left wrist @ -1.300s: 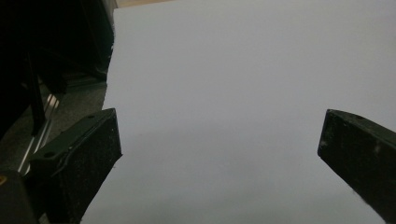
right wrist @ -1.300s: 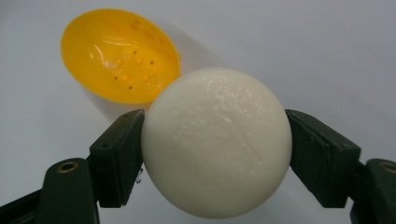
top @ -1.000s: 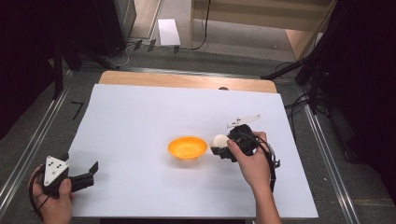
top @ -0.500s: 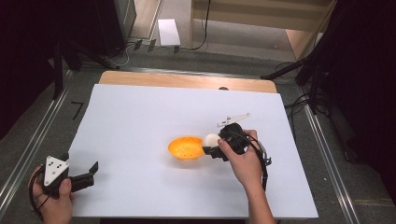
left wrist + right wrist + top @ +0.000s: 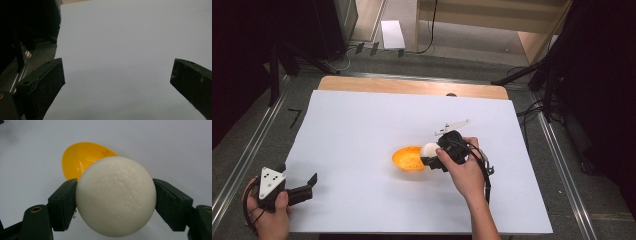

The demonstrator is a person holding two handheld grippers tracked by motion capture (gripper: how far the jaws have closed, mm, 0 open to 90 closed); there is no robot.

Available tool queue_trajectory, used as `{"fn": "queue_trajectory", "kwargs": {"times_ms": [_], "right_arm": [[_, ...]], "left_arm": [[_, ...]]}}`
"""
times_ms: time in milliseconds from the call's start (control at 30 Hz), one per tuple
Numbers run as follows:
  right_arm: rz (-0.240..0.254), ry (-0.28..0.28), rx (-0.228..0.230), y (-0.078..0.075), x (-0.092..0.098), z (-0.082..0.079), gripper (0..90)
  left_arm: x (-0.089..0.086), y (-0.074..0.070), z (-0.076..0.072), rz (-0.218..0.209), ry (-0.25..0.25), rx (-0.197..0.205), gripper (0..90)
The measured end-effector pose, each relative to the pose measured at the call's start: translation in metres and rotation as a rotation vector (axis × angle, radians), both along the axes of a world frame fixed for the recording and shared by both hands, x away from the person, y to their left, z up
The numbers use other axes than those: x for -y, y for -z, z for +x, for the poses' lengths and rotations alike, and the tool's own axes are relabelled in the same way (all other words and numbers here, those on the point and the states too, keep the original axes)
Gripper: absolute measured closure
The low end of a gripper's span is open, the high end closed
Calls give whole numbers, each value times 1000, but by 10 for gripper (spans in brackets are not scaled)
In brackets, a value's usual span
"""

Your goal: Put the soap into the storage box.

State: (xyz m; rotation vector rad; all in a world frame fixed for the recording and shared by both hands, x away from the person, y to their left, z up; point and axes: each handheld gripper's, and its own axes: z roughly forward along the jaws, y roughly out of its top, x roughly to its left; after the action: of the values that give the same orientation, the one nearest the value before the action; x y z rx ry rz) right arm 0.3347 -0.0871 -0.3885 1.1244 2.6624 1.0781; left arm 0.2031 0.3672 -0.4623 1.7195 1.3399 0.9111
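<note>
An orange bowl (image 5: 408, 159) (image 5: 80, 160) sits near the middle of the white sheet (image 5: 387, 125). My right gripper (image 5: 430, 152) (image 5: 115, 200) is shut on a white ball (image 5: 429, 149) (image 5: 115, 198) and holds it at the bowl's right rim, slightly above it. In the right gripper view the ball sits squarely between both jaws and hides part of the bowl. My left gripper (image 5: 312, 184) (image 5: 117, 75) rests at the sheet's front left corner, jaws wide apart with only bare sheet between them.
A wooden table edge (image 5: 412, 86) runs along the far side of the sheet. Metal rails (image 5: 242, 160) flank the table on both sides. A cable (image 5: 486, 175) loops from the right gripper over the hand.
My right gripper has carried the white ball leftward, from beside the bowl to its right rim. The left gripper has stayed put.
</note>
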Motion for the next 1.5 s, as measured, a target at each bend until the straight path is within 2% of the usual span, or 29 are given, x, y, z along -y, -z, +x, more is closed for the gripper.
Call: {"fn": "queue_trajectory", "kwargs": {"times_ms": [567, 967, 1500], "right_arm": [[-4, -36, -7, 4, -28, 3, 248], [-10, -35, -17, 10, -37, 7, 248], [-71, -3, -30, 23, -49, 9, 247]], "left_arm": [[0, 0, 0, -2, 1, -2, 0], [0, 0, 0, -2, 1, -2, 0], [0, 0, 0, -2, 1, -3, 0]]}}
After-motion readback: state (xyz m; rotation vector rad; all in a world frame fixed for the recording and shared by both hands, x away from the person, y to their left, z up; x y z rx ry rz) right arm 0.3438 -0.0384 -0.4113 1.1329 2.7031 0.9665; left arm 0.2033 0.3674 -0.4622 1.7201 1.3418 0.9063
